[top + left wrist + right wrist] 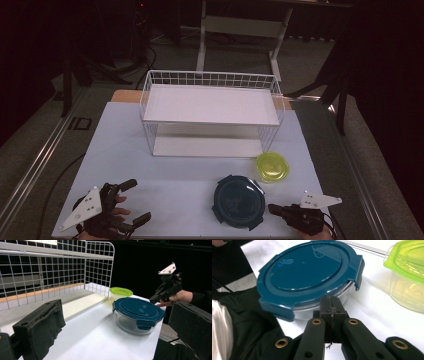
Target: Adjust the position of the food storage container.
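The blue-lidded container (239, 201) sits near the desk's front edge. The right gripper (274, 207), jaws pressed together, is just beside it; the left gripper (134, 201), jaws apart, is farther.

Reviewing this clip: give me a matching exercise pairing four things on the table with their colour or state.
Things:
1. round container lid
2. small container
3. left gripper
4. right gripper

States:
A. jaws pressed together
B. yellow-green
C. dark blue
D. jaws spread wide

Pairs: 1-C, 2-B, 3-D, 4-A
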The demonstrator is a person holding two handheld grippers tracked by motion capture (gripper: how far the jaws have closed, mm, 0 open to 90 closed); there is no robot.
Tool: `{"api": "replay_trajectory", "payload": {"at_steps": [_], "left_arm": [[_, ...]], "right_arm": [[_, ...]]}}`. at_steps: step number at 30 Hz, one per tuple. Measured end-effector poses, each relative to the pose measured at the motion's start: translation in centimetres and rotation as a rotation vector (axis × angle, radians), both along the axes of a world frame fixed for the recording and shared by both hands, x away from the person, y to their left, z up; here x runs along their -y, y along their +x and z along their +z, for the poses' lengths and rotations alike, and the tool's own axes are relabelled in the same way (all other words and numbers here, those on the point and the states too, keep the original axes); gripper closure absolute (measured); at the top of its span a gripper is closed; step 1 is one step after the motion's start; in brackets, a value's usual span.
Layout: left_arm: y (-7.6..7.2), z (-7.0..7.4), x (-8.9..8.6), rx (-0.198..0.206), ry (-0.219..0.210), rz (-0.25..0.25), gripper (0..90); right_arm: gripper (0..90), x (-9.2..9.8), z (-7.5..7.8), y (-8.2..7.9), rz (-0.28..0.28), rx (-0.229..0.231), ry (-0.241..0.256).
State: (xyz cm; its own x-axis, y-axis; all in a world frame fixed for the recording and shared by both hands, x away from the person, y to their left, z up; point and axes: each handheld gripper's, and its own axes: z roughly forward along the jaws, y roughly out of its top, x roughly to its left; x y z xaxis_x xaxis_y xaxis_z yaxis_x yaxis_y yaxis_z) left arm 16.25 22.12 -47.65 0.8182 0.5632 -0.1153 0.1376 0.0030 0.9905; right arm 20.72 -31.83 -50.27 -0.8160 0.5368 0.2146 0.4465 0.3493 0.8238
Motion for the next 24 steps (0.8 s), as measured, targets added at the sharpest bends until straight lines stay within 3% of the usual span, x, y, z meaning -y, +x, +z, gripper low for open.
{"api": "replay_trajectory", "payload": {"at_steps": [3,15,24], "left_arm": [[0.0,0.0,0.1,0.001,0.005,-0.001,0.0],[0.1,-0.1,0.3,-0.006,0.007,-0.006,0.0],[0.2,-0.1,0.2,-0.006,0.007,-0.005,0.0]], "right_arm": [[90.0,-0.1,-0.1,-0.5,0.020,-0.011,0.014],[90.0,-1.2,0.0,-0.1,0.039,-0.016,0.017],[90.0,-3.9,0.0,0.8,0.102,-0.022,0.016]]}}
